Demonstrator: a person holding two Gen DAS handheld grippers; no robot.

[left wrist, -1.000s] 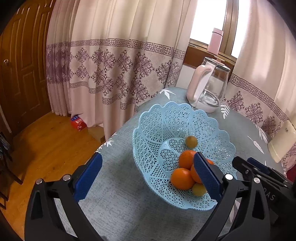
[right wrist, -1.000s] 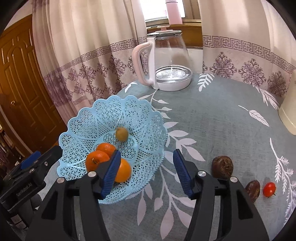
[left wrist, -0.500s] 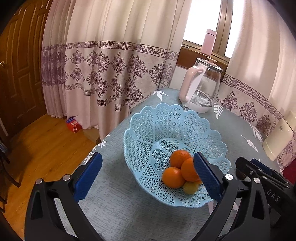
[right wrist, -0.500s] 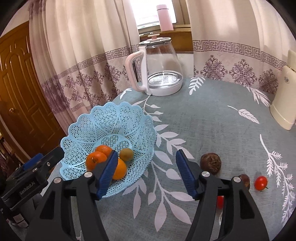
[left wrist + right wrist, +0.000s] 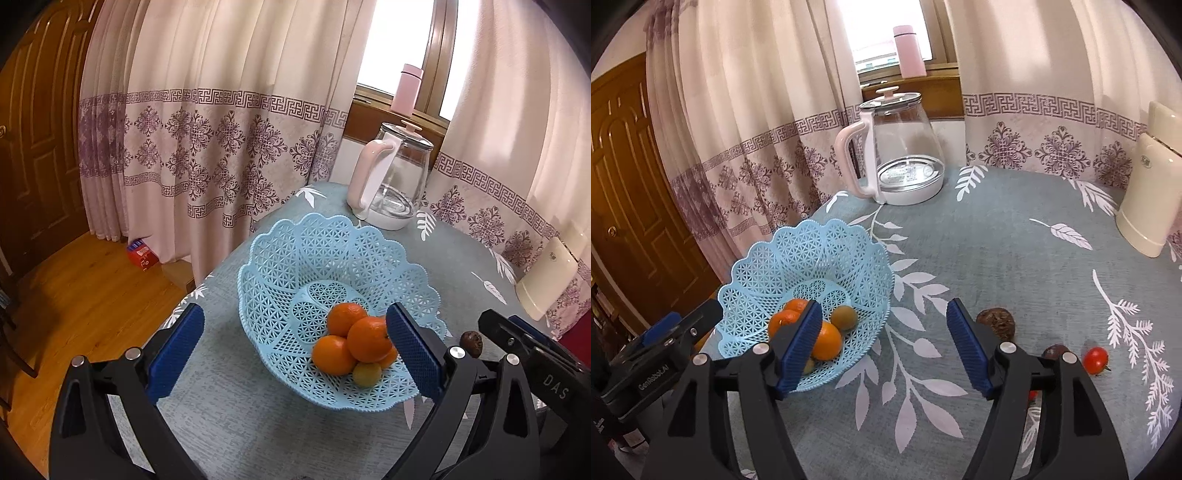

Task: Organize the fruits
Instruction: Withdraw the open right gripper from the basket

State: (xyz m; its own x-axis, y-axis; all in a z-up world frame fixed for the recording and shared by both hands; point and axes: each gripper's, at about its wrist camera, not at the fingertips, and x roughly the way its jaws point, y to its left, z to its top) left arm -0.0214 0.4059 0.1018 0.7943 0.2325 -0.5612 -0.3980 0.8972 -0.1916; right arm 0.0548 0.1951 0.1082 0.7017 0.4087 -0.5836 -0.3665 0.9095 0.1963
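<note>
A light blue lattice basket (image 5: 314, 236) stands near the table's left edge and holds three oranges (image 5: 369, 338) and a small yellow-green fruit (image 5: 366, 374). My left gripper (image 5: 295, 332) is open and empty, with its fingers on either side of the basket's near part. In the right wrist view the basket (image 5: 812, 240) lies to the left. My right gripper (image 5: 882, 325) hangs open and empty over the cloth beside it. On the cloth to the right lie a brown wrinkled fruit (image 5: 995, 321), a second brown fruit (image 5: 1056, 350) and a cherry tomato (image 5: 1096, 360).
A glass kettle with a pink handle (image 5: 905, 155) stands at the back of the table. A cream appliance (image 5: 1148, 203) is at the far right. Curtains hang close behind. The table edge drops to a wooden floor on the left, where a red box (image 5: 140, 254) lies.
Both grippers have drawn back and up from the basket. A small yellow-green fruit has rolled down the basket's side to rest beside the oranges.
</note>
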